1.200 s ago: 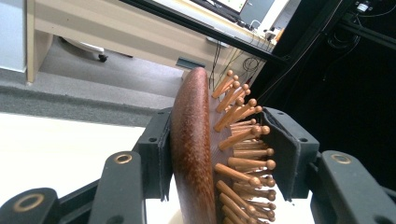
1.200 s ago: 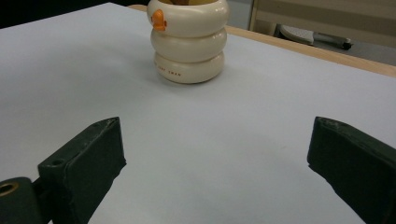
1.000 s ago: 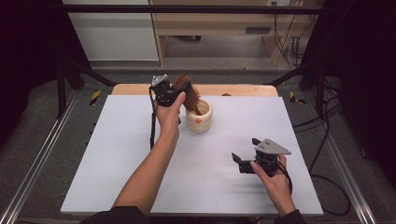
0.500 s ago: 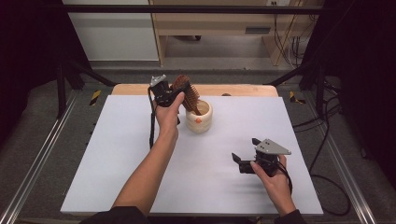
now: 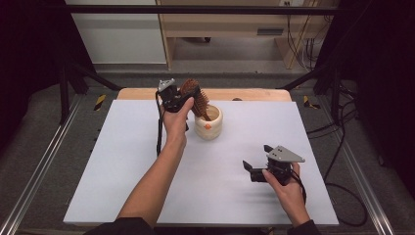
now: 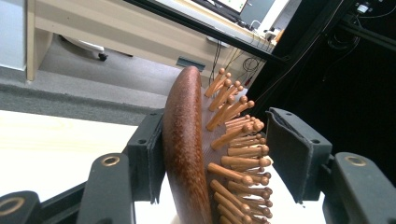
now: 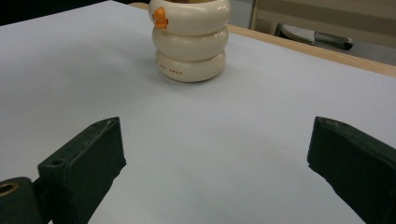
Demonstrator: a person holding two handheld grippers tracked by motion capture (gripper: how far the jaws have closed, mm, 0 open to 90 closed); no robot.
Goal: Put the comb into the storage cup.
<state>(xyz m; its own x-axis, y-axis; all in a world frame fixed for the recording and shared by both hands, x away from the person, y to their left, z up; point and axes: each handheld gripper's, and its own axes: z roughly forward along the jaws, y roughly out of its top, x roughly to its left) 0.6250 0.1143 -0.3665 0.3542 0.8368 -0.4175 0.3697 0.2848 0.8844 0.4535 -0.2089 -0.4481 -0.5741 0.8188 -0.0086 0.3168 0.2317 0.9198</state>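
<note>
- The counter (image 5: 122, 161), covered by a white sheet, is seen whole from the high view; its wooden far edge is seen just behind the cup.
- The cream ringed cup (image 5: 209, 123) stands toward the far middle of the counter; its three stacked rings and an orange mark near the rim are made out in the right gripper view (image 7: 190, 39).
- The wooden hairbrush (image 5: 195, 100) leans in the cup, handle down, head tilted away from it toward the left gripper.
- The left gripper (image 5: 182, 98) is held just left of the cup; in its own view the brush head (image 6: 187, 149) is seen between jaws that have just been opening, with a gap showing past the bristle tips.
- The right gripper (image 5: 255, 165) is held well clear of the cup, nearer the person, its jaws set wide with nothing between them.
</note>
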